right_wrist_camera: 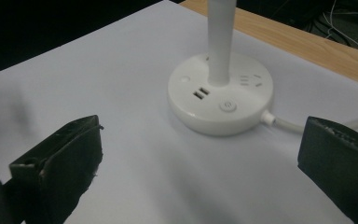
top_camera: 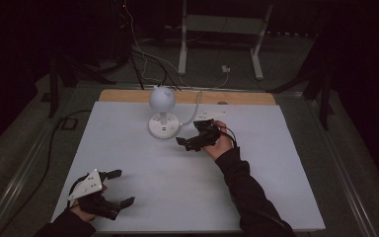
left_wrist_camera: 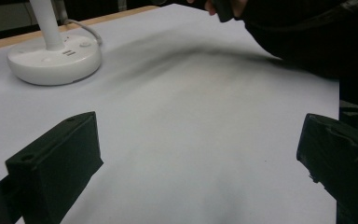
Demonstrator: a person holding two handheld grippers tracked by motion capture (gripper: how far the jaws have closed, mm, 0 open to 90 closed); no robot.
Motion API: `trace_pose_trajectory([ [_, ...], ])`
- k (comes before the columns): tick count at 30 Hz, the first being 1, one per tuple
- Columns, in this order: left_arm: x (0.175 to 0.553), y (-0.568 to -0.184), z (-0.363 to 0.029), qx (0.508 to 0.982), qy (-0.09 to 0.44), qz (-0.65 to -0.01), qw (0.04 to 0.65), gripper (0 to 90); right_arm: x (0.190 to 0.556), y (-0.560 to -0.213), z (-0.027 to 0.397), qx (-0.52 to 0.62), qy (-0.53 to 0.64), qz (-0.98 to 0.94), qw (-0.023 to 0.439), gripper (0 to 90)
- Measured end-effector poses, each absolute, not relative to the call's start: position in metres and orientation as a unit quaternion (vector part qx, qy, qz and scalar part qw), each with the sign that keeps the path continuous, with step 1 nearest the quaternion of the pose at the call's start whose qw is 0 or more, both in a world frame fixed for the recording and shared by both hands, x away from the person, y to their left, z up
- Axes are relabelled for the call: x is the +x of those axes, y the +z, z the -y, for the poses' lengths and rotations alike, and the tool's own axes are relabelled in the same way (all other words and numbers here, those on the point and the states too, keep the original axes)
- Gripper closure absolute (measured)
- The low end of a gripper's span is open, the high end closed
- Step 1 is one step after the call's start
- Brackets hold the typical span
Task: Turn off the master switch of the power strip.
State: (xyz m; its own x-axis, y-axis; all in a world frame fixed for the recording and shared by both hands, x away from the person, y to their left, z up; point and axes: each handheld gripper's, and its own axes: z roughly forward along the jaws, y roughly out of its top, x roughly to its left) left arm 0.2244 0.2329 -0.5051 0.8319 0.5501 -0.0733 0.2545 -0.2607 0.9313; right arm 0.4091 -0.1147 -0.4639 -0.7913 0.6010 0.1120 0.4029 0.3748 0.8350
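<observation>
Two spread grippers of ours: right gripper (top_camera: 186,143) near the lamp (top_camera: 163,114), left gripper (top_camera: 120,187) by the bench's (top_camera: 276,197) near left corner.

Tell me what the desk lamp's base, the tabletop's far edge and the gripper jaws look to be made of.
Desk lamp base: most likely moulded plastic, smooth white with a soft sheen and flush button and ports. Table's far edge: wood or wood-look board, with a tan, faintly grained matt strip; a pale matt sheet, material unclear, covers the rest. Right gripper jaws: black, dull, slightly rough pads, probably rubber or foam.
</observation>
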Motion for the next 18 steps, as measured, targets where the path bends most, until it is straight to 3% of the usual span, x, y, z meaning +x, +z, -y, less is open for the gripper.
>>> trace_pose_trajectory([
  [18,0.225,-0.506,-0.233,0.783,0.134,-0.259,0.550,0.3,0.371,-0.464,0.176,0.307,0.495,-0.805,0.114,0.0],
])
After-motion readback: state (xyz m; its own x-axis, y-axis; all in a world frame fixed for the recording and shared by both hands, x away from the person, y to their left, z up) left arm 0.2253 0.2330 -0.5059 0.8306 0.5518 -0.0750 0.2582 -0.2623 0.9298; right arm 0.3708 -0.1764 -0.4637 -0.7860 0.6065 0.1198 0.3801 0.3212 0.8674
